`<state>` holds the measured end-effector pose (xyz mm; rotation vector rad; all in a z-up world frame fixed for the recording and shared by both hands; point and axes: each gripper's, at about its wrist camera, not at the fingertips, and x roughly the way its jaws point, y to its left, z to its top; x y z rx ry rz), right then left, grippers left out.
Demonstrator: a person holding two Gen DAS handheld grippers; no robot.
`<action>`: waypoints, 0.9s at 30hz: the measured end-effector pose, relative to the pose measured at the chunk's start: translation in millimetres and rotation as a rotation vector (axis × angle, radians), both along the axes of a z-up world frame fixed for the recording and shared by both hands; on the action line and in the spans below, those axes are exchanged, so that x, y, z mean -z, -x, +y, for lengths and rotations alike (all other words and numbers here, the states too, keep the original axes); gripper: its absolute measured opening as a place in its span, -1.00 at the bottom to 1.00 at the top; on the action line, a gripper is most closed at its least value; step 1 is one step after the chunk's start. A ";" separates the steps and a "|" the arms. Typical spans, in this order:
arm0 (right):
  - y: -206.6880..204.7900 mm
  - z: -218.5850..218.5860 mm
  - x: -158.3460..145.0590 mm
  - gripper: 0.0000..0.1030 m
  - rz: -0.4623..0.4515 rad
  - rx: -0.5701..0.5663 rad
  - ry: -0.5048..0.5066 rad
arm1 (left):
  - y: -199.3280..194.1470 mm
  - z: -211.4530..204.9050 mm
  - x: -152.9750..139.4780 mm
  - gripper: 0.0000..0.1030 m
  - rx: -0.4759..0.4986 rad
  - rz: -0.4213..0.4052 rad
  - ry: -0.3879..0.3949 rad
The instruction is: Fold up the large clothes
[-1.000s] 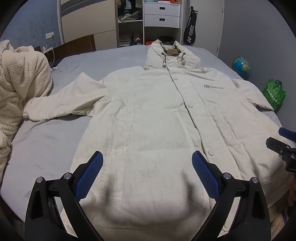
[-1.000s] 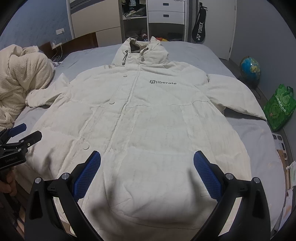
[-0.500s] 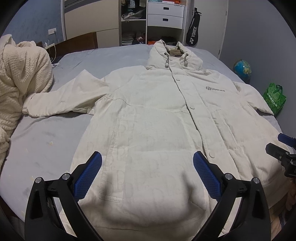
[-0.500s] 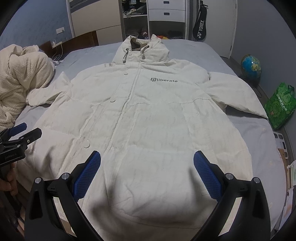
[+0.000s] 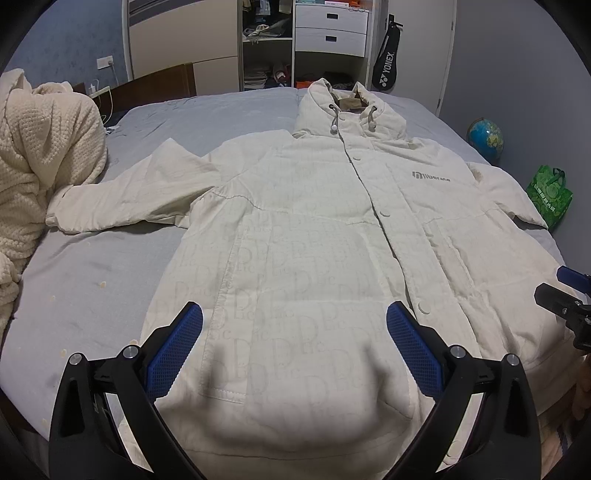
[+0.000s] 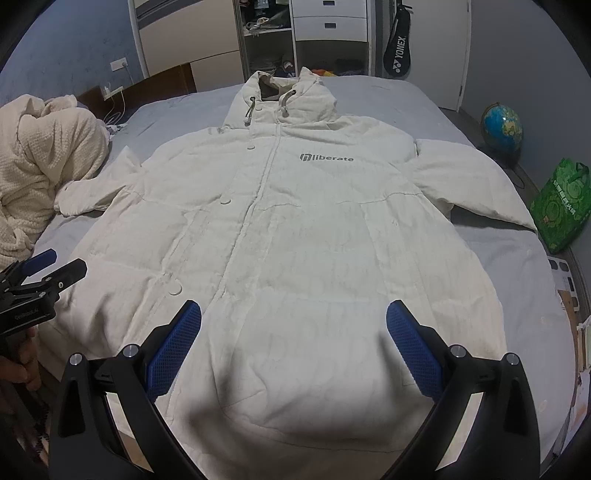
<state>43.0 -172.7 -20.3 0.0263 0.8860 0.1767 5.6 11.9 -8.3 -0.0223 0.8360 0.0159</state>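
I hold my left gripper (image 5: 294, 341) low over the near hem, its blue pads (image 5: 173, 354) spread wide with nothing between them. My right gripper (image 6: 294, 341) hangs the same way beside it, jaws wide and empty; each one shows at the edge of the other's view.

The white hooded coat (image 5: 332, 258) lies flat, front up and buttoned, on the grey bed (image 5: 85, 288). Its hem is just under and ahead of both pairs of jaws, the hood (image 6: 280, 99) at the far end, and both sleeves spread out sideways. A grey "liberate" logo (image 6: 327, 158) sits on the chest.

A cream knitted blanket (image 5: 40, 166) is heaped at the left edge of the bed, touching the end of the left sleeve (image 5: 125, 195). Beyond the bed's right side stand a globe (image 6: 502, 127) and a green bag (image 6: 563, 206); a wardrobe with drawers (image 5: 330, 27) and a racket bag (image 5: 386, 62) are behind the hood.
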 end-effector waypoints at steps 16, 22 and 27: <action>-1.4 -2.1 -0.5 0.88 0.007 0.013 0.002 | -0.4 1.0 0.2 0.87 -0.001 0.000 -0.004; -1.9 -2.3 -0.3 0.88 0.009 0.014 0.005 | -0.4 0.5 0.4 0.87 -0.001 0.002 -0.007; -2.0 -2.2 0.2 0.88 0.009 0.014 0.003 | -0.2 0.9 0.0 0.87 0.003 0.004 -0.015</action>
